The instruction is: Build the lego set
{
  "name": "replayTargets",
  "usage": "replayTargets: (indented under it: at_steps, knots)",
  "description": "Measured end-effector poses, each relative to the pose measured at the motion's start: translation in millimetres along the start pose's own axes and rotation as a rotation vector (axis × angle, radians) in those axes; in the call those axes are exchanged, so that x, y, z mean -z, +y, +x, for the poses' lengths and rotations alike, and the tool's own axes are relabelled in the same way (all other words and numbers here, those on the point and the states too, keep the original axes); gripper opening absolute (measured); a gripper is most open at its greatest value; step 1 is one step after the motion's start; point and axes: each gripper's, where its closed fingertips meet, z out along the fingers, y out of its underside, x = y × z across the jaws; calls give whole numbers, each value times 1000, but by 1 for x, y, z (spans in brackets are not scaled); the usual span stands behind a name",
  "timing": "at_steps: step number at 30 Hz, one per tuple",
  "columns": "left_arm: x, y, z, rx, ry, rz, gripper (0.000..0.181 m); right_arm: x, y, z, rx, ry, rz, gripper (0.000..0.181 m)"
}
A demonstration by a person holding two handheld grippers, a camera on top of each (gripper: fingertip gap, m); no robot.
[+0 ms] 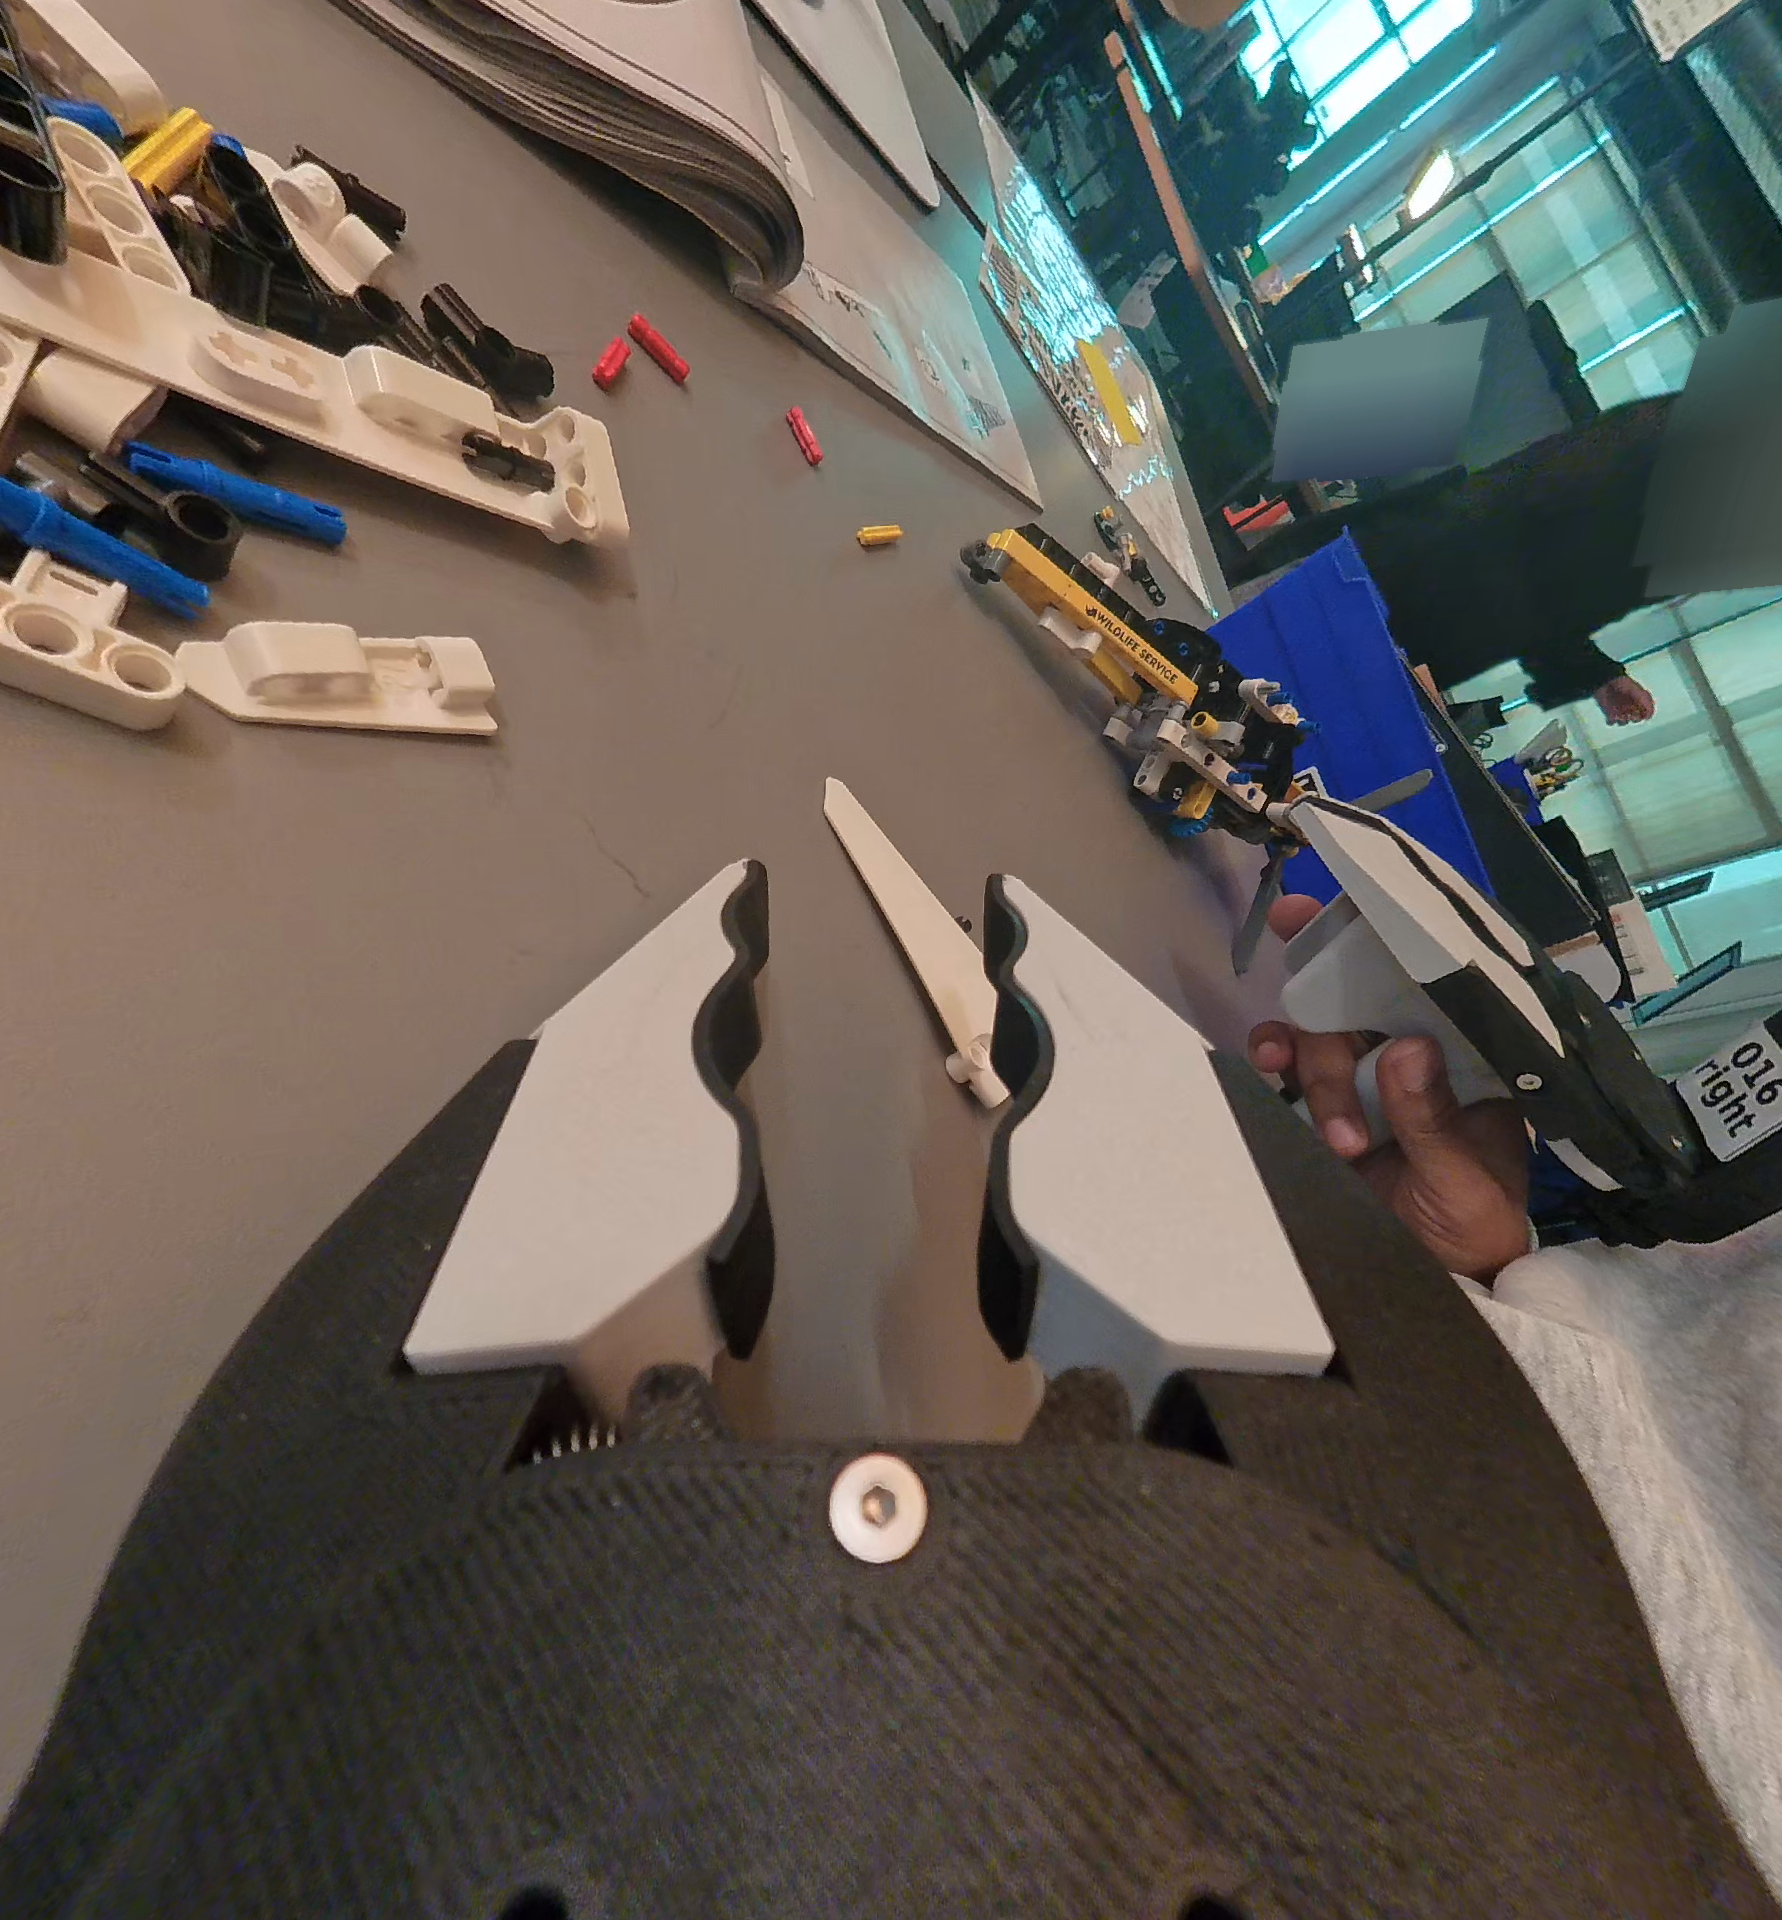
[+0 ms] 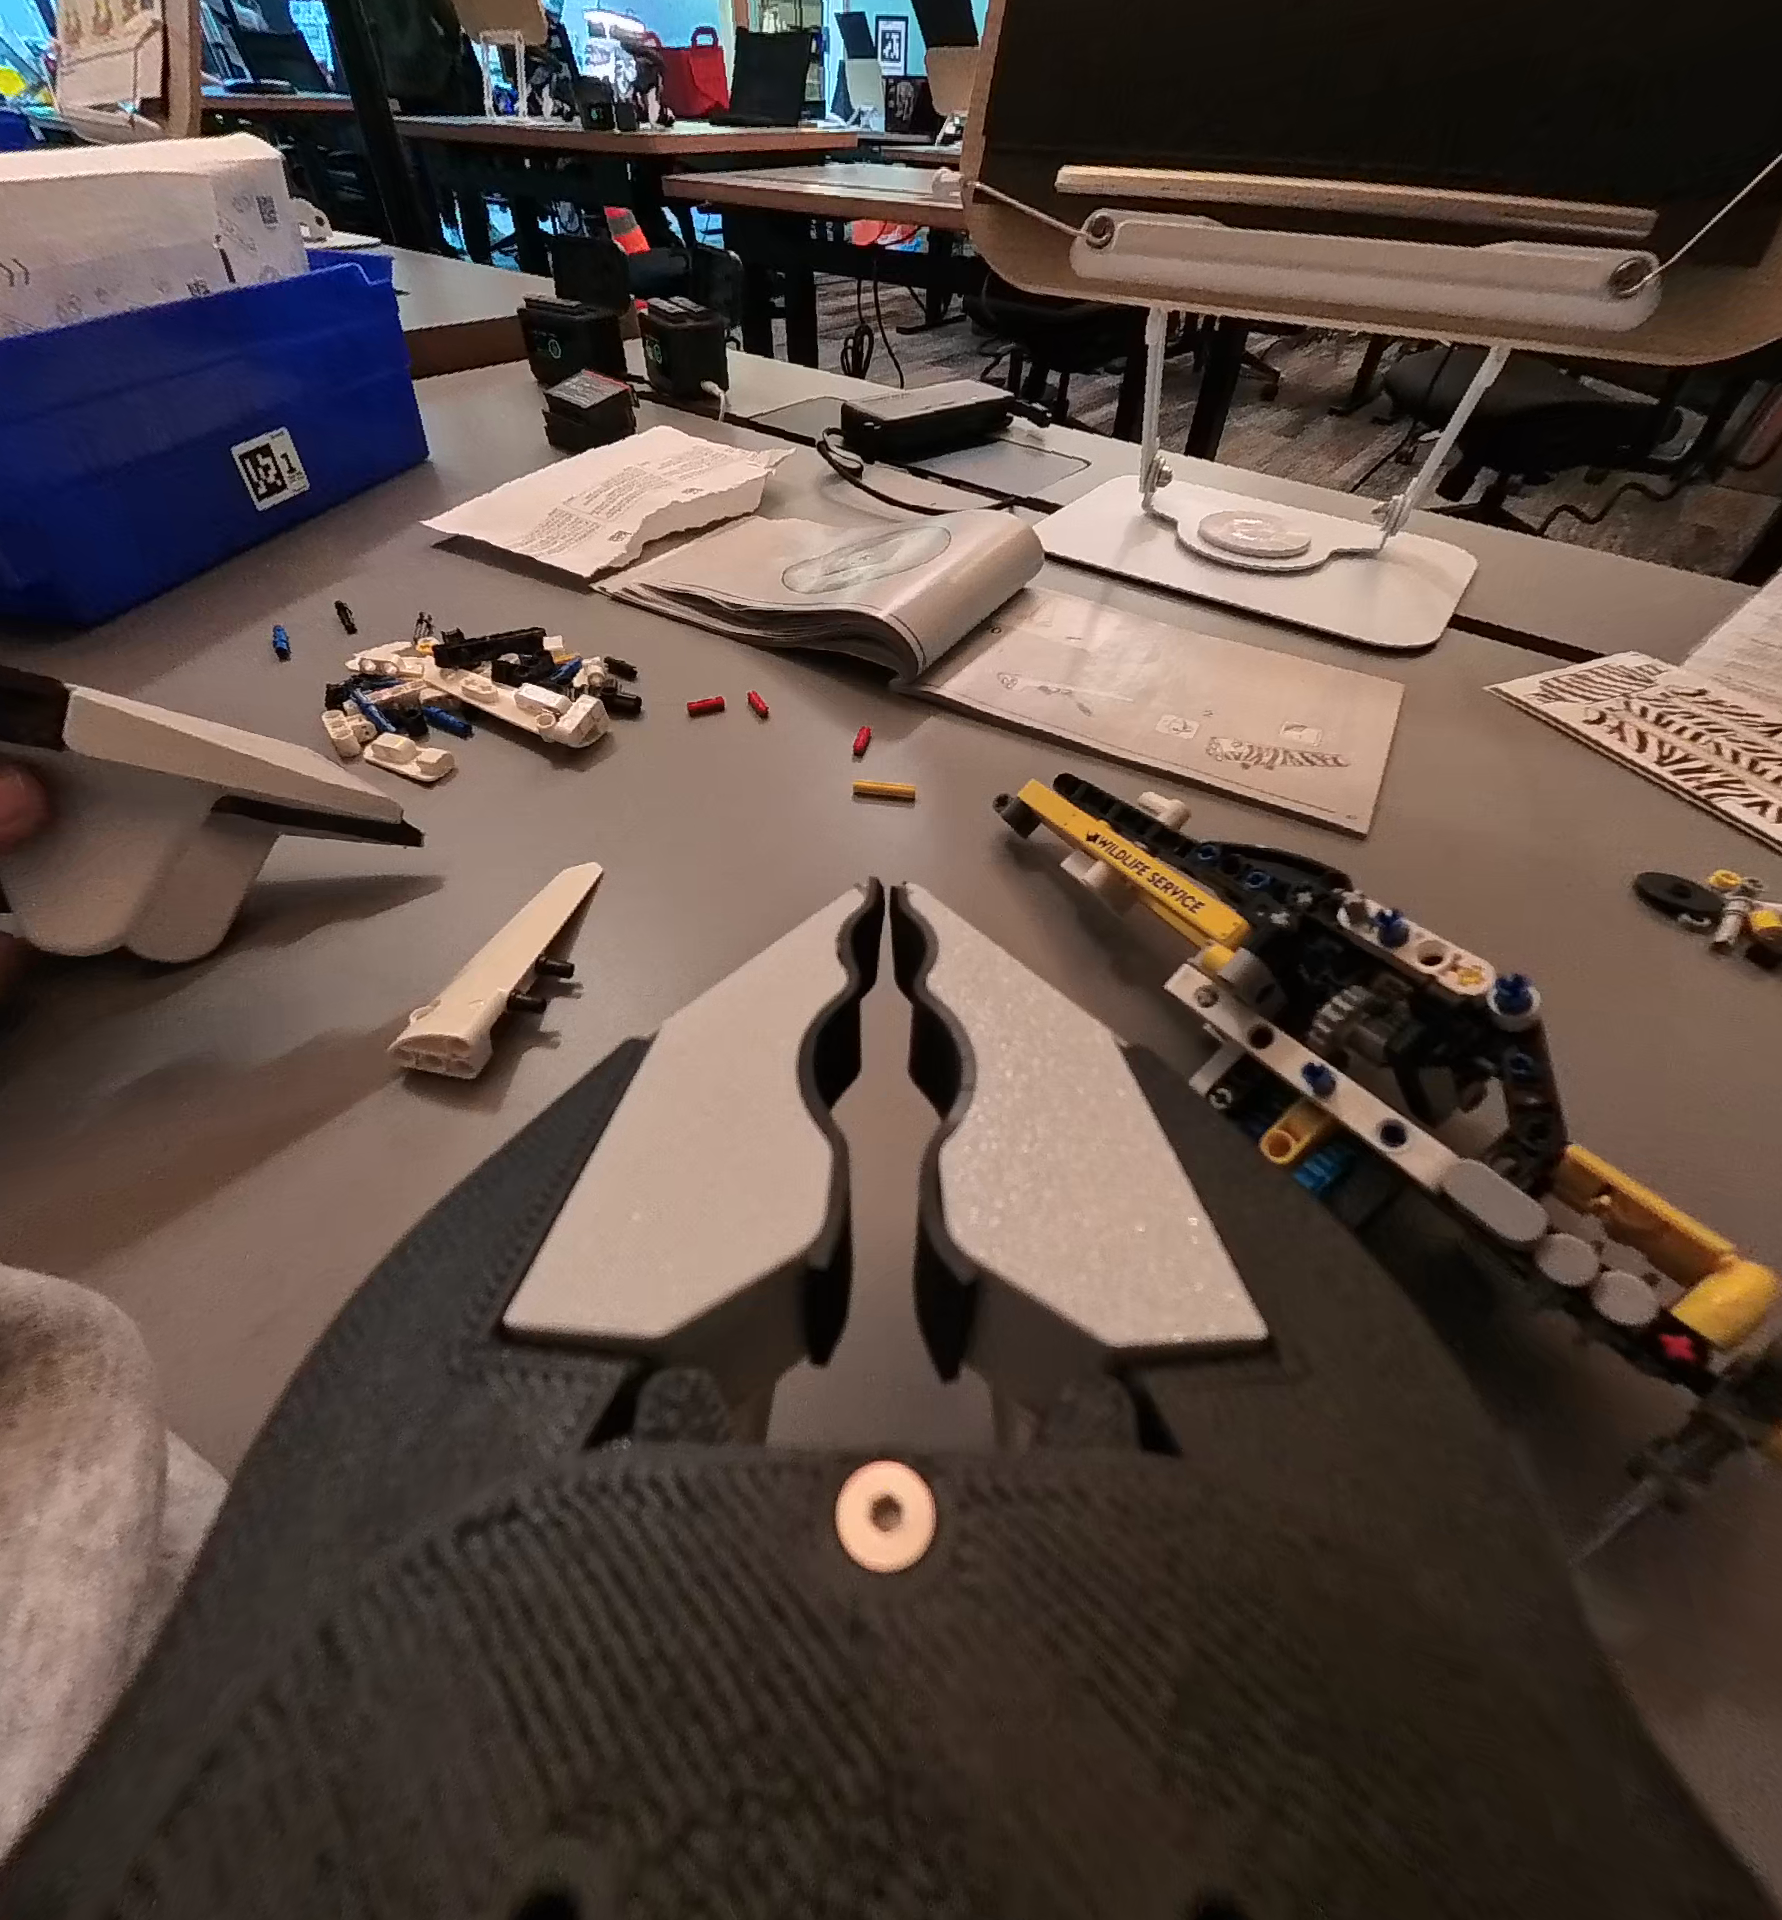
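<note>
Grey table is seen carrying a long white tapered lego blade piece, which lies flat between the two tools. Left tool is held with its fingers parted, nothing gripped, the blade piece lying just ahead between its tips. Right tool is seen with its tips nearly touching, empty. Partly built yellow, black and white lego model lies on the table just beside the right tool. Pile of loose white, black and blue lego parts is seen farther back, near an open instruction booklet.
</note>
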Motion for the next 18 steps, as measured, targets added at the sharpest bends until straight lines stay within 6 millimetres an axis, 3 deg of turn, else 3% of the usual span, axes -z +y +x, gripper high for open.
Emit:
replayTargets:
  at_steps: [10, 18]
  knots:
    - [0, 0, 0, 0, 0, 0, 40, 0, 0, 0, -1, -5, 1, 1]
    - [0, 0, 0, 1, 0, 0, 40, 0, 0, -4, -4, -35, 4, 14]
